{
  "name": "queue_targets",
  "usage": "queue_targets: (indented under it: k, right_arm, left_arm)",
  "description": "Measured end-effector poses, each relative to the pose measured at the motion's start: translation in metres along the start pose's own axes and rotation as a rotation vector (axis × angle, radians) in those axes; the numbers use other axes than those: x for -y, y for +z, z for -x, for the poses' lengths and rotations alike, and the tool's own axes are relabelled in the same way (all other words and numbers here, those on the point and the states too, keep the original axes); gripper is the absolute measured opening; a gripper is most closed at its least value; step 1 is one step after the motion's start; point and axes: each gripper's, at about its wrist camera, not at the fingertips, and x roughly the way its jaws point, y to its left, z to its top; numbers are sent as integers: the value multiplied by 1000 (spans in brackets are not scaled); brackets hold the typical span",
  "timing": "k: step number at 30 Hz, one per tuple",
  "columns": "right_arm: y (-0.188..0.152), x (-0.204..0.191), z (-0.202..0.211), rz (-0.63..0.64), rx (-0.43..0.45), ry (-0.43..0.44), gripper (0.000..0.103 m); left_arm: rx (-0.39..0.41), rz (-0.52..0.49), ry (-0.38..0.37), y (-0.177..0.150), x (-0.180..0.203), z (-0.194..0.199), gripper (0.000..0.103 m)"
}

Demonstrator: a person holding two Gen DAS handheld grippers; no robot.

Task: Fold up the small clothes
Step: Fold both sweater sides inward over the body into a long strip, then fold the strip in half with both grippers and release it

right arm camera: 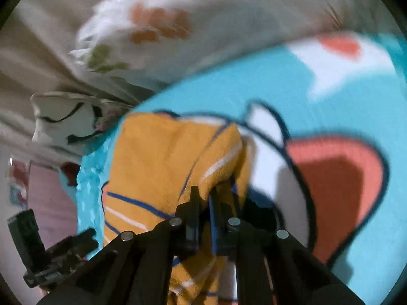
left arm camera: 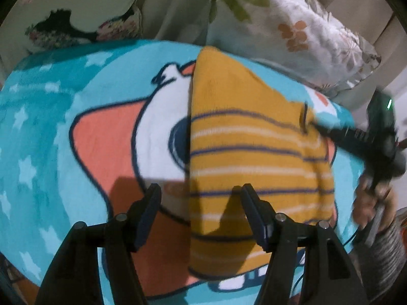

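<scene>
A mustard-yellow garment (left arm camera: 254,152) with blue and white stripes lies folded lengthwise on a turquoise cartoon blanket (left arm camera: 45,132). My left gripper (left arm camera: 201,200) is open above the garment's near left edge, with nothing pinched between its pads. In the left wrist view my right gripper (left arm camera: 330,131) reaches in from the right onto the garment's far right corner. The right wrist view shows that gripper (right arm camera: 203,193) shut on a raised fold of the yellow garment (right arm camera: 157,157). The cloth bunches up around its fingertips. The black left gripper body (right arm camera: 51,251) shows at the lower left.
A flowered white pillow (left arm camera: 292,33) lies behind the blanket at the right, and another patterned cushion (left arm camera: 84,23) at the back left. A person's hand (left arm camera: 374,198) holds the right gripper at the right edge. The blanket (right arm camera: 343,183) spreads out to the right of the garment.
</scene>
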Motion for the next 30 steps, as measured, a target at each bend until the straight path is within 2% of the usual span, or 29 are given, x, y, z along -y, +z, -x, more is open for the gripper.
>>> queue_targets:
  k: [2, 5, 7, 11, 15, 21, 25, 30]
  right_arm:
    - [11, -10, 1, 44, 21, -10, 7]
    - [13, -5, -22, 77, -12, -139, 7]
    - [5, -2, -31, 80, -26, -169, 9]
    - [-5, -7, -18, 96, 14, -237, 18]
    - [-8, -7, 3, 100, 49, -273, 18]
    - [-38, 0, 43, 22, 102, -151, 18]
    - [-65, -6, 61, -33, 183, -33, 18]
    - [-78, -16, 50, -10, 159, 16, 18]
  left_arm:
    - [-4, -2, 14, -7, 1, -5, 64]
    - [-3, 17, 6, -15, 0, -9, 65]
    - [-2, 22, 23, -17, 1, -10, 67]
    - [-16, 30, 27, -19, -1, -12, 68]
    - [-17, 21, 32, -20, 0, -12, 68]
    - [-18, 33, 34, -26, -1, -12, 69]
    - [-13, 34, 42, -33, -1, -10, 69]
    - [-9, 23, 64, -44, 3, -7, 70]
